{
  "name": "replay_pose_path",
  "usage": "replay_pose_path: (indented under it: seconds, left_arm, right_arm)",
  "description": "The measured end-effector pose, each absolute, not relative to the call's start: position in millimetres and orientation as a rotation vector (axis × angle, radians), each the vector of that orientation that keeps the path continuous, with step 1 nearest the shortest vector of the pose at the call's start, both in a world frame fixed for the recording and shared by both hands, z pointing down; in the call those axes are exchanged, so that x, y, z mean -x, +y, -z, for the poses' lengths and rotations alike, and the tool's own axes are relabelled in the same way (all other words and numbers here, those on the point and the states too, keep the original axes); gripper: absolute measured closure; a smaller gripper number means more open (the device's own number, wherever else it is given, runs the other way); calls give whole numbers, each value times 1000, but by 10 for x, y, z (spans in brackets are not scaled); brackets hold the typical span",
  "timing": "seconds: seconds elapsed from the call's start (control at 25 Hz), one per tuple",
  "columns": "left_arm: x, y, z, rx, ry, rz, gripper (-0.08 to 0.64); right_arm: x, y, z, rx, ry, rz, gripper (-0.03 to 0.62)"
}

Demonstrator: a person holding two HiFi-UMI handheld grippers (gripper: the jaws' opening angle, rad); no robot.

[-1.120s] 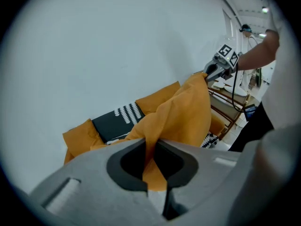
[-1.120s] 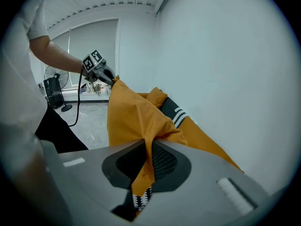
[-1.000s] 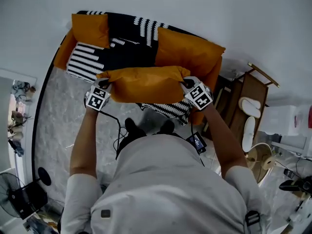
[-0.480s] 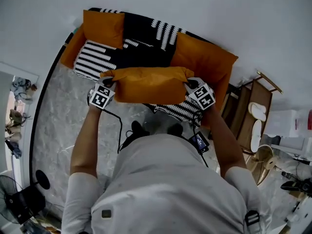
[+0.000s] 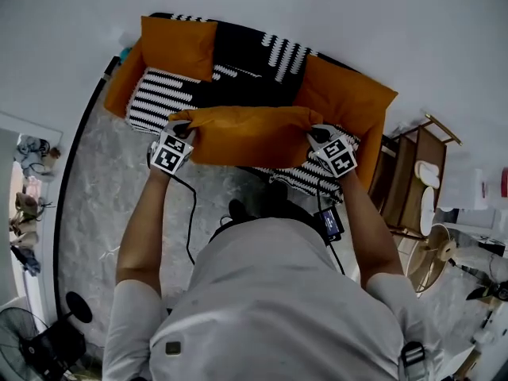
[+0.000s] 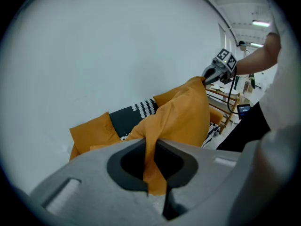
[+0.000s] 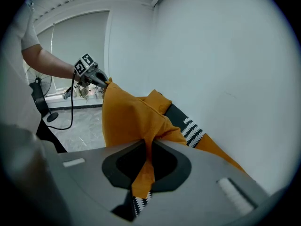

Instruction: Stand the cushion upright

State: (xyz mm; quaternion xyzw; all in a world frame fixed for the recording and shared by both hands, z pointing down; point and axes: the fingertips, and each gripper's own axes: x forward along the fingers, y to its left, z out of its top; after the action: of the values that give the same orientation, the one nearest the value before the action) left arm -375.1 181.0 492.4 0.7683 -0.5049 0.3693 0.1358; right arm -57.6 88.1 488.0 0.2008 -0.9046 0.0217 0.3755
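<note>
An orange cushion [image 5: 250,136] hangs stretched between both grippers above the sofa's front edge. My left gripper [image 5: 184,131] is shut on its left corner; the pinched fabric [image 6: 151,164] runs through the jaws in the left gripper view. My right gripper [image 5: 316,136] is shut on the right corner, whose cloth [image 7: 146,166] shows between the jaws in the right gripper view. Each gripper view shows the other gripper: the right one [image 6: 207,80], the left one [image 7: 104,82]. The cushion [image 7: 129,119] sags between them.
The sofa [image 5: 238,62] has a black-and-white striped cover, an orange cushion [image 5: 178,48] leaning at its left back and another [image 5: 345,98] at its right. A wooden side rack [image 5: 413,185] stands right of it. Cables [image 5: 190,213] trail over the marble floor [image 5: 87,205]. A fan base [image 5: 55,344] stands at lower left.
Both grippers carried the cushion forward toward the sofa; the person stepped closer, so the sofa now lies nearer beneath the cushion. Both grips are unchanged.
</note>
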Motion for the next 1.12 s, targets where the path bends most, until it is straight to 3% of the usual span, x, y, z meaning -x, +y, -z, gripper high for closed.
replay_pose_path:
  seconds: [0.4,1.12]
  left_arm:
    - [4137,1342,-5093,-2207,-1429,-1094,526]
    - [4408,-547,-5120,-2248,-1372,-1096,528]
  right_arm:
    - [951,432,-5106,-491,-2303,-97,560]
    - [1123,-926,-5270,-564,-2290,-153,561]
